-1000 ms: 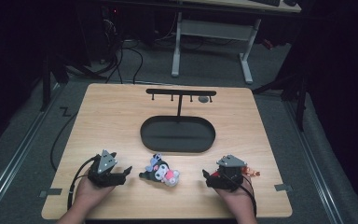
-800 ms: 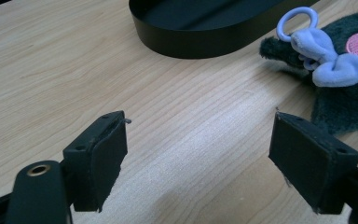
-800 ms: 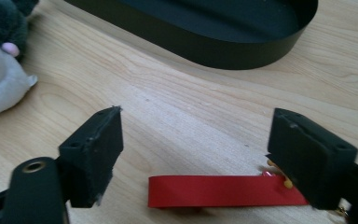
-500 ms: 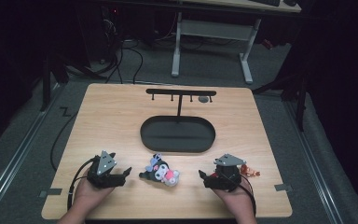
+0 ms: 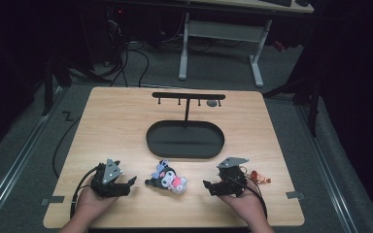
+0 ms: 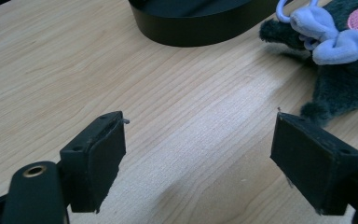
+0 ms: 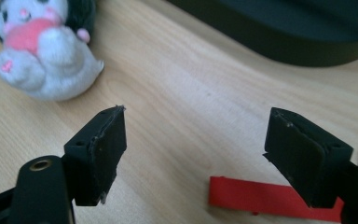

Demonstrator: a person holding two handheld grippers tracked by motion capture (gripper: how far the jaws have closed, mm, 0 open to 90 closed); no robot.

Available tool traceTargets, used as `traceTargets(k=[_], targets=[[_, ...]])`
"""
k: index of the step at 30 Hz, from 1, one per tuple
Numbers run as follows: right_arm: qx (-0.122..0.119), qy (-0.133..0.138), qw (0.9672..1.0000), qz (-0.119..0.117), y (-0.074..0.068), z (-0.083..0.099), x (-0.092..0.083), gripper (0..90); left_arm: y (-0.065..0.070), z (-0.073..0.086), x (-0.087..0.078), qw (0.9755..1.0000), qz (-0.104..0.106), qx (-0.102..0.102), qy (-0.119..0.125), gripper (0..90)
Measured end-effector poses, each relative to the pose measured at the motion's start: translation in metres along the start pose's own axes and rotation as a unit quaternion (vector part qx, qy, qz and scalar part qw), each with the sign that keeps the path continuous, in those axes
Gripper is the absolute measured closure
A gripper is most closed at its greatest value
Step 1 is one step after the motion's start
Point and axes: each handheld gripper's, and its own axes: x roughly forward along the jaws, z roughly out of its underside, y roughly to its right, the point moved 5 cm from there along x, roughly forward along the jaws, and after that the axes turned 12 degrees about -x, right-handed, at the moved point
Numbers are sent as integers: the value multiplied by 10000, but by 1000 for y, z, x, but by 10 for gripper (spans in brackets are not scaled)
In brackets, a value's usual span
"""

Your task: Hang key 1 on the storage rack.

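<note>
A plush toy [image 5: 169, 179] lies on the tabletop [image 5: 116, 131] just in front of the black stand's oval base [image 5: 185, 139]. Nothing looks begun. The left claw [image 5: 130, 182] and right claw [image 5: 209, 187] flank the toy, both spread wide, empty. A small, possibly keychain-like item [image 5: 259, 177] lies beside the right claw.

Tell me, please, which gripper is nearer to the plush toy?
Left. The left gripper sits just off the plush toy on one side; the right gripper sits slightly farther off on the other.
</note>
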Motion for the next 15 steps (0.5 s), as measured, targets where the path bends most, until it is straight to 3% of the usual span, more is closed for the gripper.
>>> traceTargets(k=[7, 15], targets=[[12, -464, 9989, -85, -1, 5, 5, 241, 4, -1, 4, 9999, 78, 64, -11, 183], [69, -689, 9975, -133, -1, -4, -5, 282, 5, -5, -4, 9998, 161, 86, 121, 183]])
